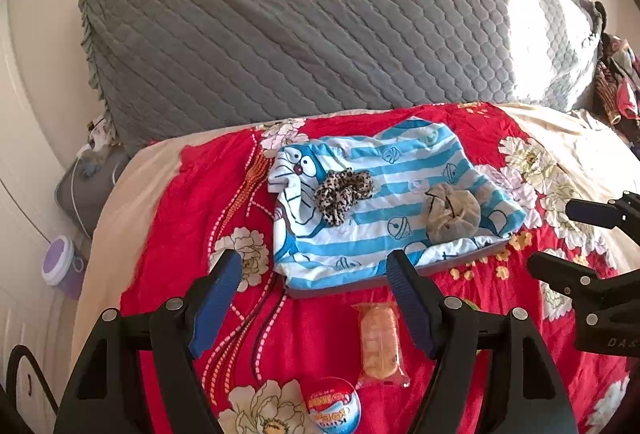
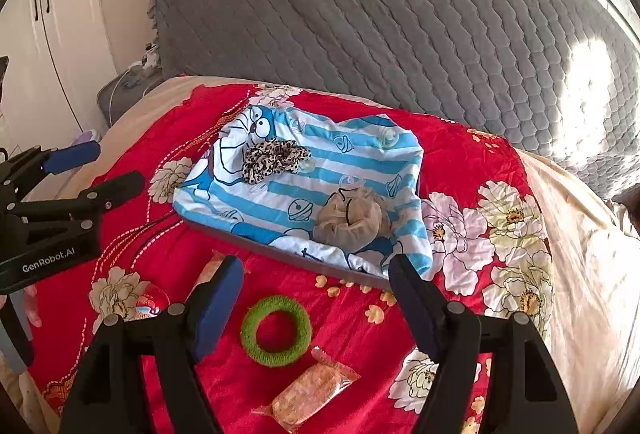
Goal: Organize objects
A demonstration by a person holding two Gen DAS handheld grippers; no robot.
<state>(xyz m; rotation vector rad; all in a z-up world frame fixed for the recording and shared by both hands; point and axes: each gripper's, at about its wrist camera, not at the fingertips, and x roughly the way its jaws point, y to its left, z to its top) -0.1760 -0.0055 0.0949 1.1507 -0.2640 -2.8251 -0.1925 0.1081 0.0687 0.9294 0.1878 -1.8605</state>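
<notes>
Both of my grippers are hanging above the red flowered bedspread (image 1: 192, 193) with their fingers spread and nothing between them. On my left gripper (image 1: 316, 274) the blue-padded fingers (image 1: 218, 298) are standing wide apart over the cloth, gripping nothing. On my right gripper (image 2: 316, 276) the fingers (image 2: 416, 308) are likewise parted and empty, and their jaws are still easing a little wider.

Ahead of both I am looking at a flat tray (image 1: 360, 284) draped with a blue-and-white striped cartoon cloth (image 1: 400, 169). Lying on that cloth are a leopard-print scrunchie (image 1: 342, 193) toward its left and a beige scrunchie (image 1: 452, 211) toward its right, well apart from each other.

Nearer to me, on the bare bedspread, a wrapped snack (image 1: 380, 344) is lying just in front of the tray's near edge, between my left gripper's fingers in that view. A round red-and-blue packet (image 1: 332, 406) is sitting beside it at the bottom edge. In the right wrist view a green fuzzy ring (image 2: 276, 330) is lying flat between my right fingers, with a second wrapped snack (image 2: 310, 392) just below it.

A grey quilted headboard cover (image 1: 320, 13) is rising behind the bed.
</notes>
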